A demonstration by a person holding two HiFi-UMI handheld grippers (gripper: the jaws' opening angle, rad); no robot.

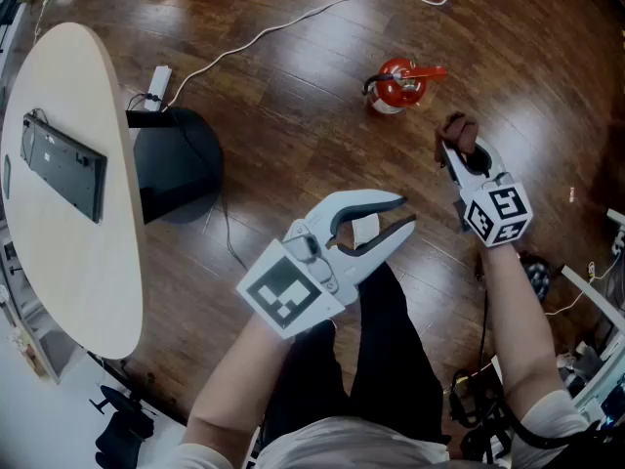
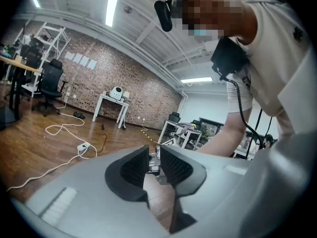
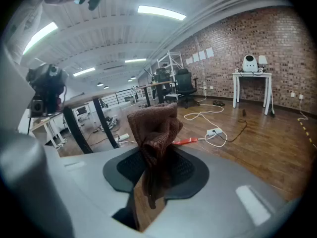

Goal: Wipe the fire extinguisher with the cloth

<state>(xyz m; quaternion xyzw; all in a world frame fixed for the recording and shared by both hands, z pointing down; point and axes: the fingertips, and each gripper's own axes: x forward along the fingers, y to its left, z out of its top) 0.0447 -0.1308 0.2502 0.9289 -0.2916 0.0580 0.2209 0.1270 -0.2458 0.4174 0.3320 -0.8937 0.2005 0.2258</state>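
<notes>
Left gripper [image 1: 405,213] was nearest, above the person's lap; its fingers stood a narrow gap apart with nothing between them. Right gripper [image 1: 455,149] was farther out, fingers clamped on a bunched brown cloth [image 1: 459,127]. Red fire extinguisher [image 1: 398,86] sat on the wood floor [image 1: 293,115], near the cloth but apart from it.

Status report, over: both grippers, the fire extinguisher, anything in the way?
Right gripper shut on cloth. Left gripper open, empty. Fire extinguisher on floor, apart from cloth. Nothing between them.
</notes>
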